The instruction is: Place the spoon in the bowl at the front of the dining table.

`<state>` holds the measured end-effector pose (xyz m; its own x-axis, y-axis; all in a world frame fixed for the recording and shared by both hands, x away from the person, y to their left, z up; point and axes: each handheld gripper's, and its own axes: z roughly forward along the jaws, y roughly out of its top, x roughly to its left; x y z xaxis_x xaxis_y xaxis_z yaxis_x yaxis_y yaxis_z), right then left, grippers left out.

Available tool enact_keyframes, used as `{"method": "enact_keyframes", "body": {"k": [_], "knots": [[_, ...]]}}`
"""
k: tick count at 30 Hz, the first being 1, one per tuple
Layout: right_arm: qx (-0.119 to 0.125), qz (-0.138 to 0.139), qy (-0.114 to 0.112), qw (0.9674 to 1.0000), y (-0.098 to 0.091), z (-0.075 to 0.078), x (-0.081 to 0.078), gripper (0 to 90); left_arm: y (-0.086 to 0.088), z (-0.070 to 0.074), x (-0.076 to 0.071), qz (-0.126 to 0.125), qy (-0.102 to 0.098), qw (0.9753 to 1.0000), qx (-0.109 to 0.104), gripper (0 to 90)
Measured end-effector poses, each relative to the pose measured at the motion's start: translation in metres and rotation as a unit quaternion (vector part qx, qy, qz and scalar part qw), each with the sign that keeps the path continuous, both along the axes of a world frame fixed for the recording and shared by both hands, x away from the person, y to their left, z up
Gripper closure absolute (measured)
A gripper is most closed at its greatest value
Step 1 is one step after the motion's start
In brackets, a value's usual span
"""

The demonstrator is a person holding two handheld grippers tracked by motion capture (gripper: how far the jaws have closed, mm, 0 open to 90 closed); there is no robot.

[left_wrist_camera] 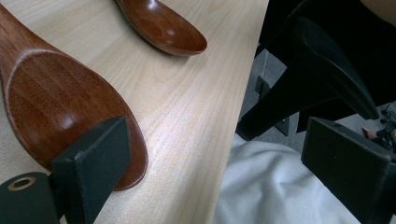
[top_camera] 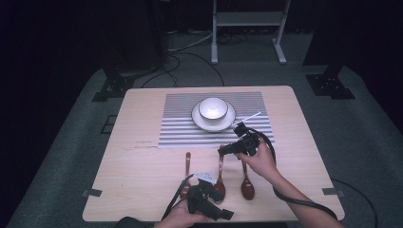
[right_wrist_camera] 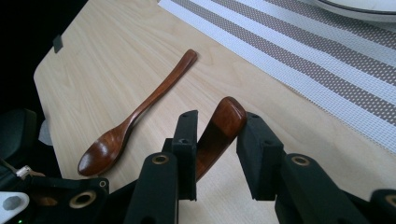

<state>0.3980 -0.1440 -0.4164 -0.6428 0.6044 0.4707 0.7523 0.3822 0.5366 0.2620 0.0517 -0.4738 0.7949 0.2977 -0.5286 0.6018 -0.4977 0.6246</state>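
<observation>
Three brown wooden spoons lie near the table's front edge: a left spoon (top_camera: 188, 164), a middle spoon (top_camera: 220, 178) and a right spoon (top_camera: 247, 186). My right gripper (top_camera: 222, 151) is low over the middle spoon's handle (right_wrist_camera: 219, 133). The handle lies between the jaws against one pad, with a gap to the other, so the gripper is open. My left gripper (top_camera: 219, 202) stands open near the front edge. One of its jaws is over the middle spoon's bowl (left_wrist_camera: 56, 93) and the other is past the table's edge. The right spoon's bowl (left_wrist_camera: 163, 28) lies beyond.
A white bowl (top_camera: 213, 108) sits on a white plate (top_camera: 214, 124) on a striped placemat (top_camera: 180, 128) at the back middle. The left spoon (right_wrist_camera: 140, 109) lies beside the right gripper's jaws. White cloth (left_wrist_camera: 271, 186) shows below the table's edge.
</observation>
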Motion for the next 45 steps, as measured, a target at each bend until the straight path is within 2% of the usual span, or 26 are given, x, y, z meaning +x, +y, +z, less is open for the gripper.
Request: {"method": "enact_keyframes", "body": {"k": [4, 8, 12, 16, 21, 27, 35, 45], "knots": [[0.008, -0.002, 0.009, 0.9999, 0.0, -0.001, 0.002, 71.0, 0.001, 0.0, 0.0, -0.001, 0.0, 1.0, 0.0, 6.9], [0.026, -0.002, 0.025, 0.9994, -0.001, -0.001, 0.004, 74.7, 0.001, 0.001, 0.001, 0.001, -0.001, 1.0, 0.0, 6.8], [0.059, -0.001, 0.047, 0.9972, -0.004, 0.0, 0.007, 80.7, 0.004, 0.004, 0.002, 0.008, -0.005, 0.9999, -0.002, 6.7], [0.085, 0.002, 0.06, 0.9946, -0.005, 0.004, 0.009, 83.2, 0.008, 0.007, 0.004, 0.017, -0.008, 0.9998, -0.01, 6.7], [0.094, 0.001, 0.06, 0.9938, -0.01, 0.013, 0.011, 83.4, 0.012, 0.011, 0.006, 0.027, -0.018, 0.9993, -0.015, 6.7], [0.096, -0.012, 0.051, 0.994, -0.019, 0.022, 0.016, 83.3, 0.013, 0.011, 0.006, 0.032, -0.027, 0.9991, -0.011, 6.7], [0.097, -0.042, 0.038, 0.9936, -0.032, 0.036, 0.031, 83.3, 0.015, 0.012, 0.007, 0.038, -0.034, 0.9987, -0.008, 6.7], [0.101, -0.065, 0.03, 0.9923, -0.036, 0.046, 0.047, 83.3, 0.019, 0.014, 0.009, 0.049, -0.04, 0.998, -0.009, 6.7]]}}
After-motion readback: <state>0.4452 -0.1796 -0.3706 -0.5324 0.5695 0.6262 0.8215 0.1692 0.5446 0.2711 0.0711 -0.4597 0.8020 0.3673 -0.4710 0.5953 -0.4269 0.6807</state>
